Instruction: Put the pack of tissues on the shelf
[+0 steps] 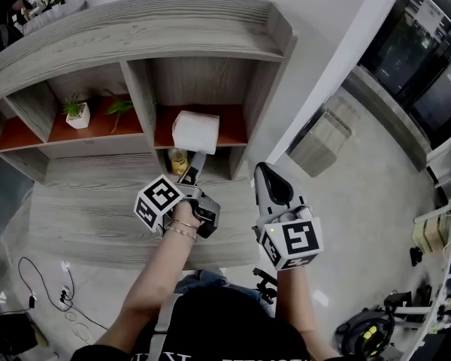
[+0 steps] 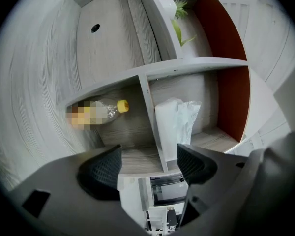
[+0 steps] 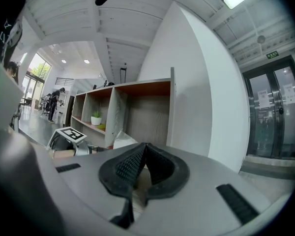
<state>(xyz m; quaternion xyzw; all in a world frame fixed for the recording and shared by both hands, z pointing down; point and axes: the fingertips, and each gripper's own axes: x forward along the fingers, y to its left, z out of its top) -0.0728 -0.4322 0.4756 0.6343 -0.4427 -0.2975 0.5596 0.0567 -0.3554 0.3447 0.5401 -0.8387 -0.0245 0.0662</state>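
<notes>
The white pack of tissues (image 1: 195, 131) rests on the red-brown board of the shelf's (image 1: 135, 28) upper right compartment. In the left gripper view the pack of tissues (image 2: 174, 124) stands just beyond the jaws and nothing touches it. My left gripper (image 1: 193, 164) points at that compartment from just below. The left gripper (image 2: 148, 166) is open, with nothing between its fingers (image 2: 102, 170). My right gripper (image 1: 270, 180) hangs to the right of the shelf. Its pads are pressed together on nothing, so the right gripper (image 3: 144, 162) is shut.
A bottle with a yellow cap (image 2: 102, 111) lies in the compartment beside the tissues; the same bottle (image 1: 178, 160) shows below them in the head view. A small potted plant (image 1: 77, 113) stands in the compartment to the left. A white wall (image 1: 338, 59) borders the shelf's right side. Cables (image 1: 49, 295) lie on the floor.
</notes>
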